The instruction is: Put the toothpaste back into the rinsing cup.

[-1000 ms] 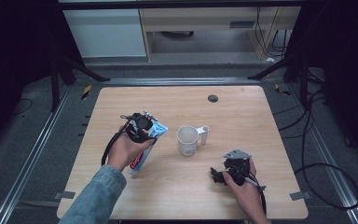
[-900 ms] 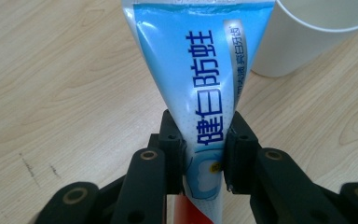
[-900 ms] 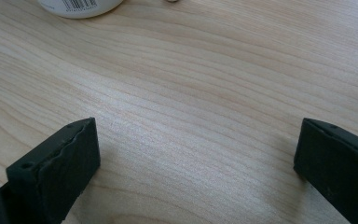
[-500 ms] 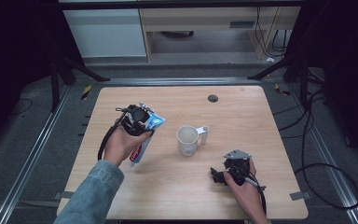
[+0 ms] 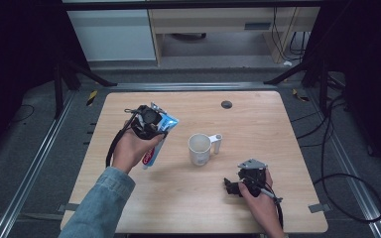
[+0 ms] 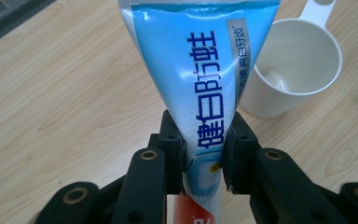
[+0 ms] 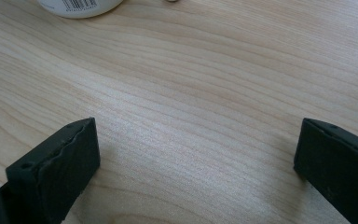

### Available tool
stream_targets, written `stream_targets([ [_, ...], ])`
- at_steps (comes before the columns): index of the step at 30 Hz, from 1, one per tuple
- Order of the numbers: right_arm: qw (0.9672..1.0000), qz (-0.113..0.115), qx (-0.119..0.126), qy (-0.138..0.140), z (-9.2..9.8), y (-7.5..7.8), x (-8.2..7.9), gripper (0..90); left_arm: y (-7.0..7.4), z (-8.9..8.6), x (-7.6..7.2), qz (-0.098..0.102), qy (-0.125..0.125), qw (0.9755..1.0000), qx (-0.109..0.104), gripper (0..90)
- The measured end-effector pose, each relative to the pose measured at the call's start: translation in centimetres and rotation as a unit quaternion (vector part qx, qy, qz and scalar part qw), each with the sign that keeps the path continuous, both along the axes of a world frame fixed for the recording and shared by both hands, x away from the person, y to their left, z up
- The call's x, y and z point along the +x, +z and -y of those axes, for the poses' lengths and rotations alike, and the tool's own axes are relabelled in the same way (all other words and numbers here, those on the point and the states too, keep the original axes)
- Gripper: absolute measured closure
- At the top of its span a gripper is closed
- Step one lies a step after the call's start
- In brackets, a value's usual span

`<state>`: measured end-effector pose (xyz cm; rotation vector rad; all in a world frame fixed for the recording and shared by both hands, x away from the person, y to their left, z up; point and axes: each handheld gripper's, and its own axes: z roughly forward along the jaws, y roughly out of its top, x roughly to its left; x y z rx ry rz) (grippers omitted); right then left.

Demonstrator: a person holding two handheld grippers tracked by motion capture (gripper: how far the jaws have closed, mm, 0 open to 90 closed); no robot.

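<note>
Right hand [image 5: 259, 203]: nearest to me, at the near right of the table, wrapped around the right gripper [image 5: 238, 184], with its cable trailing back along the wrist.
Right gripper: it sits low over the wood, close to the near edge. In the right gripper view its two black jaws stand wide apart with bare wood grain between them and nothing held.
Left arm: a blue denim sleeve [image 5: 98, 207] comes in from the near left corner, and the left hand [image 5: 131, 148] is raised over the left half of the table.
Left gripper [image 6: 204, 154]: its jaws are pinched on a toothpaste tube [image 6: 200, 70], one pad on each flat side, pressing the tube narrow where they grip.
Toothpaste tube: blue and white with dark blue characters running along it and a red patch at the end nearest the gripper body. It is held in the left gripper to the left of the mug, the wide crimped end pointing away from the hand. From the high view I think it is lifted off the wood, though its lower end is hidden by the hand.
Mug [image 5: 199, 148]: white, upright, open mouth up, near the middle of the table [image 5: 258, 124], handle pointing right. It stands apart from both grippers; in the left gripper view it lies just beyond the tube.
Far side: a small dark round disc [image 5: 226, 104] lies on the wood near the far edge, well apart from the mug.
</note>
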<state>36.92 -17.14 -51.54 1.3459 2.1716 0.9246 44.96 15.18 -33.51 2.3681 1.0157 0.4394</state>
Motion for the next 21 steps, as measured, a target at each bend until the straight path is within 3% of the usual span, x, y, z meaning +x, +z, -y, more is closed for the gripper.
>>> stream_targets([
  [2, 1.0, 0.0, 0.001, 0.0, 0.0, 0.0, 0.0, 0.4, 0.3, 0.1, -0.2, 0.004, -0.002, 0.9999, -0.012, 72.2],
  [18, 1.0, 0.0, 0.001, 0.001, 0.0, 0.0, 0.0, 0.4, 1.5, 0.8, 0.4, 0.039, 0.009, 0.9979, -0.05, 72.2],
  [21, 1.0, 0.0, 0.001, 0.001, 0.0, 0.0, 0.0, 0.4, 1.5, 1.0, 0.7, 0.044, 0.011, 0.9959, -0.079, 72.3],
])
